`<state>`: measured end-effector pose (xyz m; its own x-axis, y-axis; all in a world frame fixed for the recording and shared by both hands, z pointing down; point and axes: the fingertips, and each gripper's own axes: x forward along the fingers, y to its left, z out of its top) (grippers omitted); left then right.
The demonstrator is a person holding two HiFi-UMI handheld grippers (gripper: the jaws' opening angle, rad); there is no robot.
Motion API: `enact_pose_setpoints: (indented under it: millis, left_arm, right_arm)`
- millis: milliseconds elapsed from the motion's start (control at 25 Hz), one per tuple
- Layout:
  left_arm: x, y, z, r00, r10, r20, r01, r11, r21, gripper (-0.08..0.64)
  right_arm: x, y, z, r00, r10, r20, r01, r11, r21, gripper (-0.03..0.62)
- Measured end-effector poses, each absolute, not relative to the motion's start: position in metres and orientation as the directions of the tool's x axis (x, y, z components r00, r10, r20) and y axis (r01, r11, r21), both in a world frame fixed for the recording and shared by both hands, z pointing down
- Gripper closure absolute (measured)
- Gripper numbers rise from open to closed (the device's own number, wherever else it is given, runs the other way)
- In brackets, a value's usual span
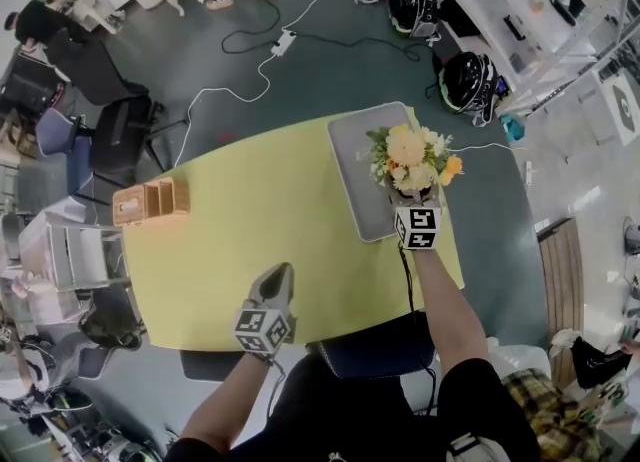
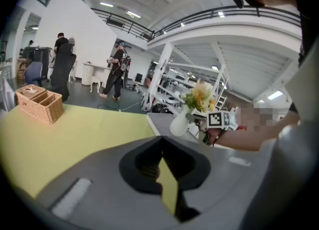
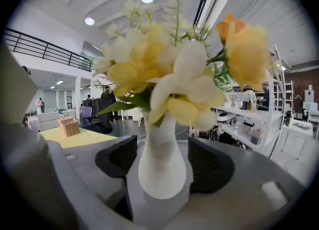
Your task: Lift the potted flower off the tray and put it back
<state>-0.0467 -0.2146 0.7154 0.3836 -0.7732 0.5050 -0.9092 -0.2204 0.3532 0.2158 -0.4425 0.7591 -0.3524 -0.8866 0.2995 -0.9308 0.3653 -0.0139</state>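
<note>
Right gripper view: the right gripper is seen with its pads held apart on either side of the white vase of the potted flower. A slim gap is left at each side, so nothing is clamped. The left gripper is held closed and empty over the near part of the yellow table. Only in the head view is the vase shown standing on the grey tray at the table's far right. The wicker basket, at the table's left edge, is hidden from that head-on look at the vase. The flower is set upright, its long axis vertical, blooms uppermost.
</note>
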Motion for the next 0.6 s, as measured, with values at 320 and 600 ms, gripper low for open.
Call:
enact_pose_setpoints:
  millis: [320,600]
  left_arm:
    - [-0.059,-0.199,0.706,0.397,-0.772,0.497,-0.907,-0.246,0.342,0.552]
    - [-0.066,-0.181,0.674,0.435,-0.779,0.451,-0.892,-0.305,0.333,0.552]
  right_arm:
    - [0.210,-0.373,0.770,-0.353,-0.864,0.359,-0.931,0.362,-0.043,0.259]
    - [0.189,-0.301,0.716,-0.386,-0.860,0.335,-0.921,0.381,-0.083,0.345]
